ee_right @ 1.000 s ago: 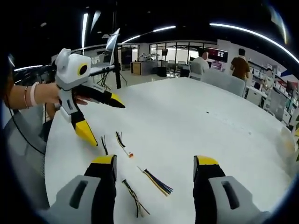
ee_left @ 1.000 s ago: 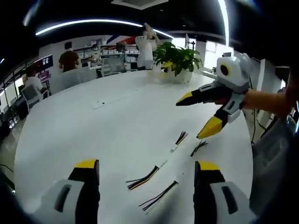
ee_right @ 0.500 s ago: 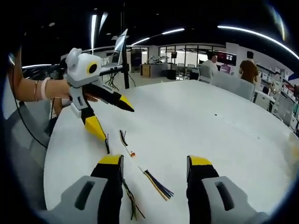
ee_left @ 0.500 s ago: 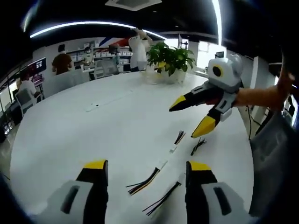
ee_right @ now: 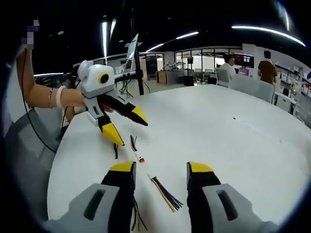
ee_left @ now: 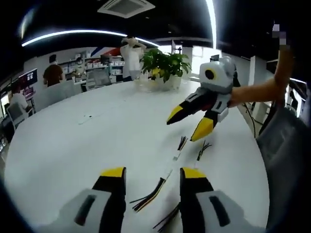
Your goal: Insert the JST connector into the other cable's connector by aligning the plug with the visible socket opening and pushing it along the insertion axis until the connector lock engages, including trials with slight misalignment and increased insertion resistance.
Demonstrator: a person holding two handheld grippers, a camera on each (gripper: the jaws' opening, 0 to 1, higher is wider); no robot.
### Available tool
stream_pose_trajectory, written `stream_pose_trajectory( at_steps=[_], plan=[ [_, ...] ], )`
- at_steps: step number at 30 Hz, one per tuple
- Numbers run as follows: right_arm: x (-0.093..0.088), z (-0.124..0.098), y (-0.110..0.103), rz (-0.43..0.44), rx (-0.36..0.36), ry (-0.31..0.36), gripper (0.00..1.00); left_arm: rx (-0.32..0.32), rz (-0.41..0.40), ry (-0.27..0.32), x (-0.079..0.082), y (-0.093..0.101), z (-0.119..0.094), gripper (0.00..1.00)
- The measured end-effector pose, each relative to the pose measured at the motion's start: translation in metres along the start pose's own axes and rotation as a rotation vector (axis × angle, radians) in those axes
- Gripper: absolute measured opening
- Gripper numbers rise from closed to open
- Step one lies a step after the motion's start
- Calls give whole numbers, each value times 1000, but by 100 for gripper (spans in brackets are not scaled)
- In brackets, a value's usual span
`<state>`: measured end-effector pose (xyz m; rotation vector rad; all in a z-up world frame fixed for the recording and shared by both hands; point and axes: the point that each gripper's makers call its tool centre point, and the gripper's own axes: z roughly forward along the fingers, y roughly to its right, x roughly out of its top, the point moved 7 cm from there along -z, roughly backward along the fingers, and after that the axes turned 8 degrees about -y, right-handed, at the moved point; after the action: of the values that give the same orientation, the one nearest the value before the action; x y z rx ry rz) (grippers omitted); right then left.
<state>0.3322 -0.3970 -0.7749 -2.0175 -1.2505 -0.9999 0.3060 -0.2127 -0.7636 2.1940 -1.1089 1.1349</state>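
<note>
Currently: both tools empty, approach stage.
Left tool [ee_left: 148, 175] and right tool [ee_right: 161, 170] stand part-open above the cables; JST cable [ee_left: 151, 190] lies near the worktop [ee_left: 73, 141] edge. Advice: grip close behind each connector housing, square plug to socket before pushing.

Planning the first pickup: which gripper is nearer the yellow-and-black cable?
Left. The cable lies just before the left gripper; the right gripper hangs beyond it, above the farther cables.
</note>
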Motion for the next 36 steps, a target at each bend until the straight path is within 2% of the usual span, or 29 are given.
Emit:
stream_pose_trajectory(
  at_steps=[3,5,9,12,17,19,23,29,36],
  plan=[
    [-3,2,0,-16,13,-11,31,-37,27,8,2,5,2,28],
    [-5,4,-1,-17,25,-16,30,-47,45,1,-6,-5,11,28],
    [-7,8,-2,-37,48,-24,29,-66,59,-12,-9,-2,14,27],
    [-11,12,-5,-75,51,-56,25,-71,77,-24,-12,-2,17,23],
    [-17,16,-5,-84,72,-79,24,-86,82,-35,-15,-1,20,23],
    [-19,18,-5,-124,66,-102,23,-91,88,-34,-15,-1,22,22],
    [-22,21,-5,-140,82,-100,19,-88,128,-57,-20,-3,27,20],
    [-24,24,-2,-137,97,-107,15,-107,131,-50,-20,-3,29,19],
    [-29,24,-1,-136,111,-113,11,-133,145,-39,-22,-5,32,13]
  ],
)
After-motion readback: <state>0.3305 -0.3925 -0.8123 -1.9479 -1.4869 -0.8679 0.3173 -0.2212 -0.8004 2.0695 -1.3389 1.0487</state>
